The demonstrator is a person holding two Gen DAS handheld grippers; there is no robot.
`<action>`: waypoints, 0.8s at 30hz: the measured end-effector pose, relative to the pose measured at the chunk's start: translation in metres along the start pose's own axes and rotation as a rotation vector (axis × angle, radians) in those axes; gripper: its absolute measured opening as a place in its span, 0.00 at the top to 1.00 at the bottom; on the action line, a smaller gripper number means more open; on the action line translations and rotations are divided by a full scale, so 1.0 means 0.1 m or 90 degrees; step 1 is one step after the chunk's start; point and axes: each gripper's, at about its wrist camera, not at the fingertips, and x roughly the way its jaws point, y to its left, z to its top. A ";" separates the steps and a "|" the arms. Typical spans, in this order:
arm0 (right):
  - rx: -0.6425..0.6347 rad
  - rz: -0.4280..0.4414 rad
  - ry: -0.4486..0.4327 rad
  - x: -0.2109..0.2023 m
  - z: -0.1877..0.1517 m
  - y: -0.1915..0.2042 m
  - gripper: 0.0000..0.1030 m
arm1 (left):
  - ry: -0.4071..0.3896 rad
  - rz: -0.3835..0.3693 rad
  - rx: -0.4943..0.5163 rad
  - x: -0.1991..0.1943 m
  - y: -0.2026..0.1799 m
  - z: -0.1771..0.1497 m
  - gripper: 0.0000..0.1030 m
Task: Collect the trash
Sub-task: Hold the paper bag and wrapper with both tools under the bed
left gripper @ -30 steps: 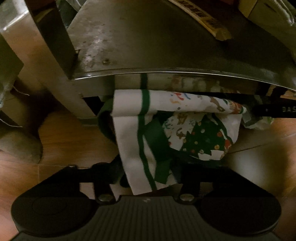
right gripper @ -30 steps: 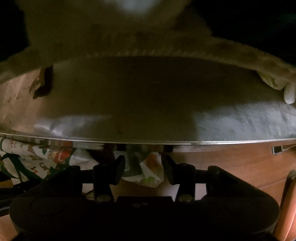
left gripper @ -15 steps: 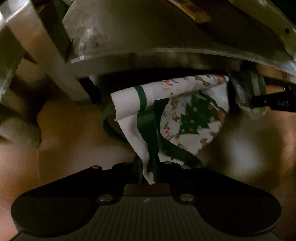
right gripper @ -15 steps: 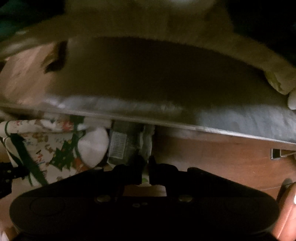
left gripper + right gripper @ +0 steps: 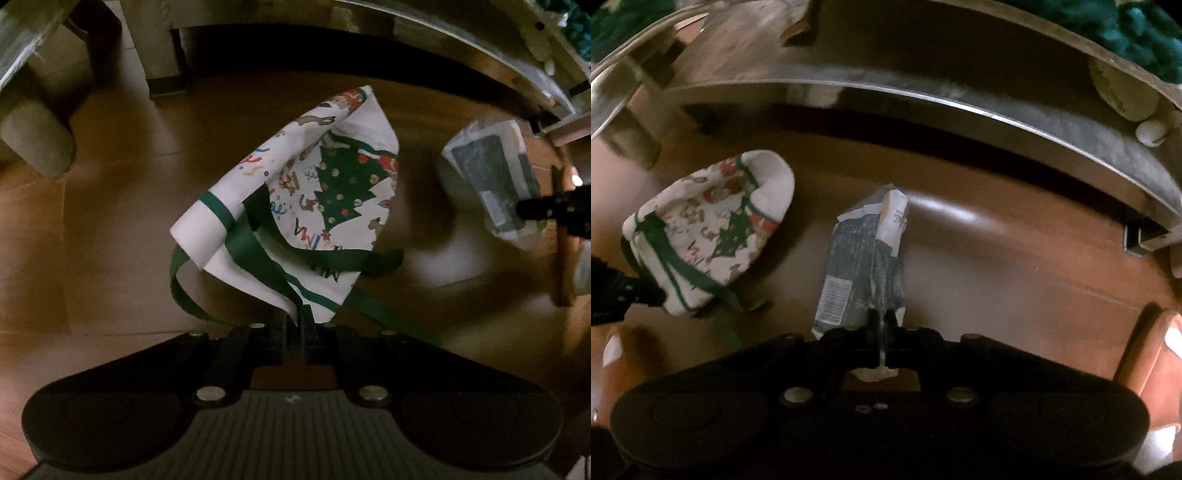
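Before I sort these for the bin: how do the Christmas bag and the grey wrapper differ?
The Christmas bag is white with a green tree print and green straps; the grey wrapper is dark, crumpled, with a barcode. The bag hangs from the left gripper, the wrapper from the right gripper. Both dangle above the wooden floor.

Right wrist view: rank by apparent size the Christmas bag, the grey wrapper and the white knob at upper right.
1. Christmas bag and grey wrapper: look about alike, and the wrapper hangs nearer the camera, so no ranking between them.
2. White knob: clearly smallest.
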 end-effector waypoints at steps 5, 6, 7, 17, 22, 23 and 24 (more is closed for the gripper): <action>0.011 0.061 0.013 -0.26 -0.07 0.06 0.98 | 0.012 -0.009 0.010 -0.08 0.05 0.10 0.87; 0.017 0.074 0.013 -0.36 -0.02 0.16 0.98 | 0.013 -0.014 0.008 -0.11 0.07 0.10 0.80; 0.023 0.092 0.008 -0.47 0.01 0.17 0.98 | 0.012 -0.021 0.008 -0.11 0.06 0.08 0.75; 0.032 0.156 -0.054 -1.06 0.15 0.26 0.98 | -0.132 0.035 0.124 -0.41 -0.27 0.34 0.27; 0.062 0.141 -0.033 -0.85 0.08 0.11 0.98 | -0.137 0.077 0.149 -0.12 -0.58 0.61 0.27; 0.063 0.138 -0.030 -0.81 0.07 0.10 0.98 | -0.128 0.086 0.146 -0.03 -0.62 0.65 0.27; 0.060 0.133 -0.028 -0.77 0.06 0.10 0.98 | -0.122 0.091 0.143 0.04 -0.65 0.67 0.27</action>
